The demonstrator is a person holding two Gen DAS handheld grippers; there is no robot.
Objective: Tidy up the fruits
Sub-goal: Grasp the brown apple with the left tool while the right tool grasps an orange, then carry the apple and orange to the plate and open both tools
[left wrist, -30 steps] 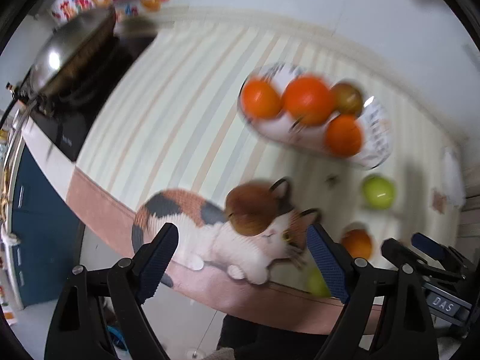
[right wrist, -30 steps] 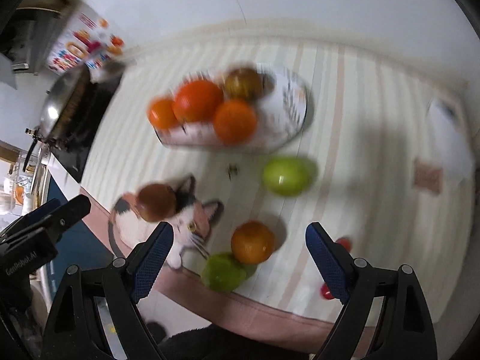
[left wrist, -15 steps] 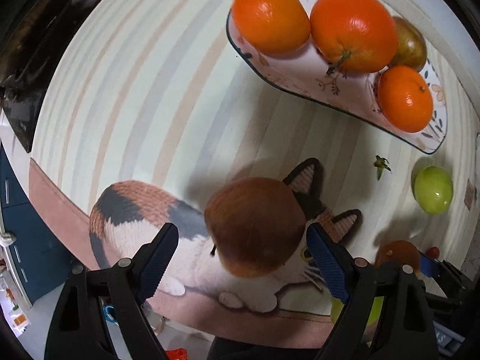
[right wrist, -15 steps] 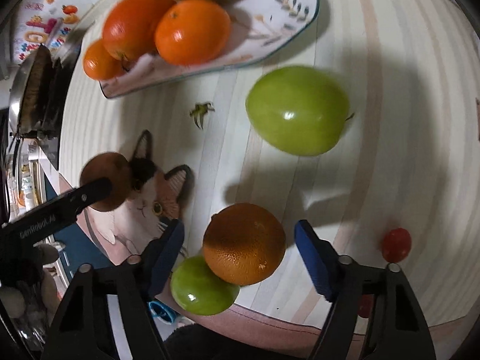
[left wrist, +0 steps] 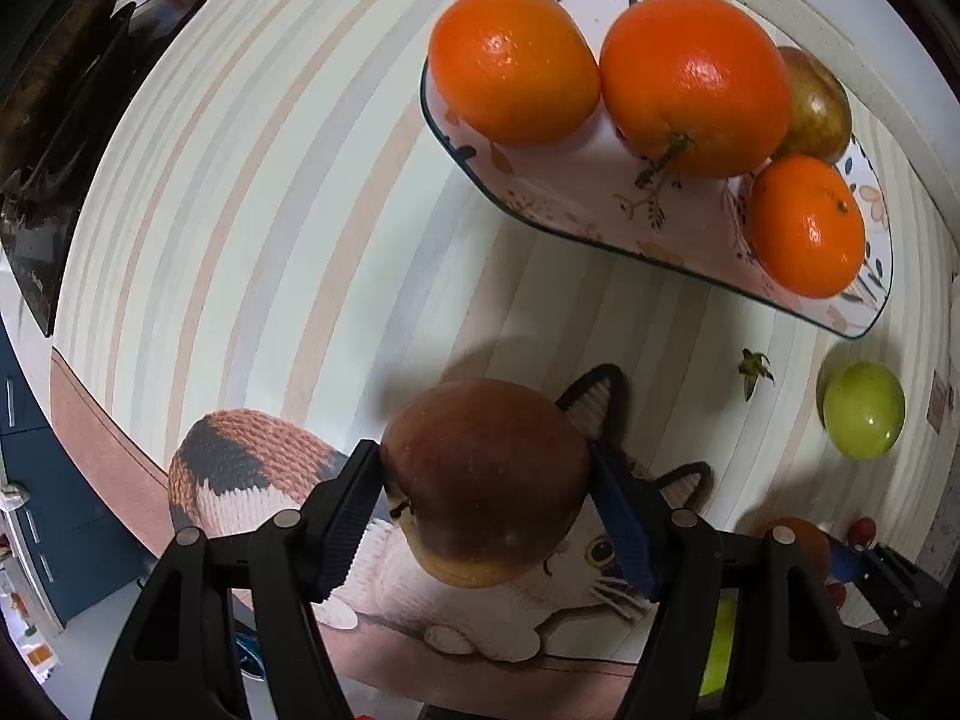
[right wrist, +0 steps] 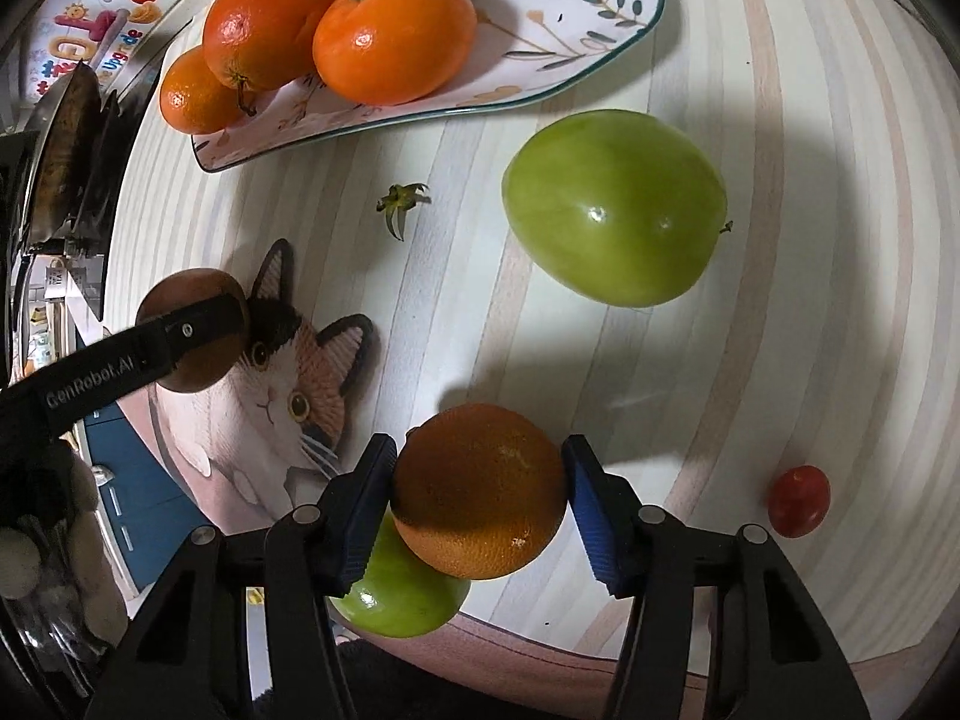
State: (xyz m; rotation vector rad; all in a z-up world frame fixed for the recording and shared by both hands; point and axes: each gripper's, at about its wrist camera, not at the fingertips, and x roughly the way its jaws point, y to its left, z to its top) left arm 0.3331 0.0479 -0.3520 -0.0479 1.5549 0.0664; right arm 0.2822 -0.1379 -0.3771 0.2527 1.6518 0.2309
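Left gripper (left wrist: 486, 507) jaws just closing, now pressing brown fruit (left wrist: 483, 480) sitting on cat print of mat (left wrist: 240, 240). Right gripper (right wrist: 480, 504) jaws just closing, pads touching dark orange (right wrist: 480, 489) beside small green fruit (right wrist: 402, 600). Plate (right wrist: 540, 60) carrying oranges, well apart.

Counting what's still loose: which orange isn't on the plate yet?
The dull orange between the right gripper pads; the other three sit on the plate.
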